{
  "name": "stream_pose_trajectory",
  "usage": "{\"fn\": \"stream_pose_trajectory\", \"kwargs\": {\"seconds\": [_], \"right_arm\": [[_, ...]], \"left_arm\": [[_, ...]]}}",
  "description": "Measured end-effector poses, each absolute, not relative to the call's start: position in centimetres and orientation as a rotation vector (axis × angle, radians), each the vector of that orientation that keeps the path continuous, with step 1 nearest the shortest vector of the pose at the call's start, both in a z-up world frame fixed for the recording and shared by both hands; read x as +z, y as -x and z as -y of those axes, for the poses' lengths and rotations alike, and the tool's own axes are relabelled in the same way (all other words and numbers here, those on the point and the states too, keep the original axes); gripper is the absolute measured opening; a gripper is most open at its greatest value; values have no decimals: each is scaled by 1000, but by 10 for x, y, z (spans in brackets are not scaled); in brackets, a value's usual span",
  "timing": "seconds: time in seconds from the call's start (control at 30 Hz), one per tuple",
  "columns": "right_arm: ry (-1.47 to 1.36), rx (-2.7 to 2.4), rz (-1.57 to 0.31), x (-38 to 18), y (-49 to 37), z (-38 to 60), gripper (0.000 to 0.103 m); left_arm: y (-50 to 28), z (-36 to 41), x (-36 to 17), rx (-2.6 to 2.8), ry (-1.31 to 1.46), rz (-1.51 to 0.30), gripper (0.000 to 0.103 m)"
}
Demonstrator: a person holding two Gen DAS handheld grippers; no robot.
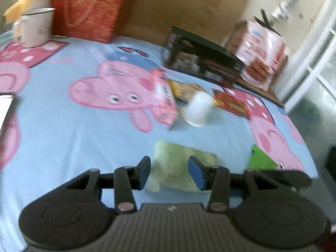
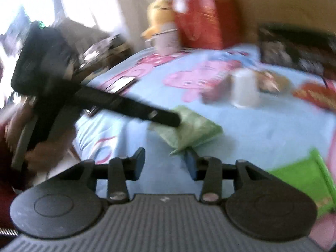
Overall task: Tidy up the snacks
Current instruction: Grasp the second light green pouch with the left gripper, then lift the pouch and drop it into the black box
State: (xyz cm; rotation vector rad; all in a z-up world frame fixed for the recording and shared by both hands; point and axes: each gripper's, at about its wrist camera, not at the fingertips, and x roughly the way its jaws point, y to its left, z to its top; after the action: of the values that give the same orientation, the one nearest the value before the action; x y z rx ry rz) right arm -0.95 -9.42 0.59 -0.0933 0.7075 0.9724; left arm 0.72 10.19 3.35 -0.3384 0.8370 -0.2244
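Observation:
A pale green snack packet [image 1: 178,159] lies on the blue cartoon cloth [image 1: 84,138]. My left gripper [image 1: 169,171] is open, its jaws on either side of the packet's near end. In the right wrist view the packet [image 2: 193,129] shows with the left gripper's fingertips [image 2: 168,118] over it. My right gripper [image 2: 166,163] is open and empty, just short of the packet. Further back lie a pink packet [image 1: 163,96], a white cup [image 1: 197,110], a yellow packet [image 1: 184,90] and a red packet [image 1: 231,103]. A black box [image 1: 205,61] stands at the back.
A bright green packet [image 2: 304,178] lies at the right near edge. A white mug [image 1: 35,28], a red bag [image 1: 92,10] and a yellow plush toy [image 1: 27,2] stand at the back left. A large pink snack bag [image 1: 260,52] stands at the back right. A phone [image 1: 5,109] lies left.

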Motion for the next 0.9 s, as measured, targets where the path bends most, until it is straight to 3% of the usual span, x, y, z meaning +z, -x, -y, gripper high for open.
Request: {"fn": "stream_pose_trajectory", "kwargs": {"seconds": [0.1, 0.27, 0.33, 0.37, 0.4, 0.67, 0.9], "right_arm": [[165, 921, -671, 10, 10, 93, 58], [168, 877, -695, 7, -2, 101, 58], [177, 880, -708, 3, -3, 93, 57], [176, 883, -707, 1, -2, 88, 51], [181, 887, -700, 1, -2, 85, 38], [88, 899, -604, 50, -39, 80, 35], [82, 758, -446, 92, -109, 97, 35]], "left_arm": [[-6, -118, 36, -253, 392, -816, 45], [-7, -115, 32, -341, 409, -819, 45], [-8, -107, 27, -372, 399, -831, 44], [-8, -103, 25, -371, 381, -826, 43], [-7, -101, 25, -375, 360, -819, 39], [-20, -121, 82, -391, 356, -686, 37], [-114, -91, 130, -401, 294, -545, 38]]}}
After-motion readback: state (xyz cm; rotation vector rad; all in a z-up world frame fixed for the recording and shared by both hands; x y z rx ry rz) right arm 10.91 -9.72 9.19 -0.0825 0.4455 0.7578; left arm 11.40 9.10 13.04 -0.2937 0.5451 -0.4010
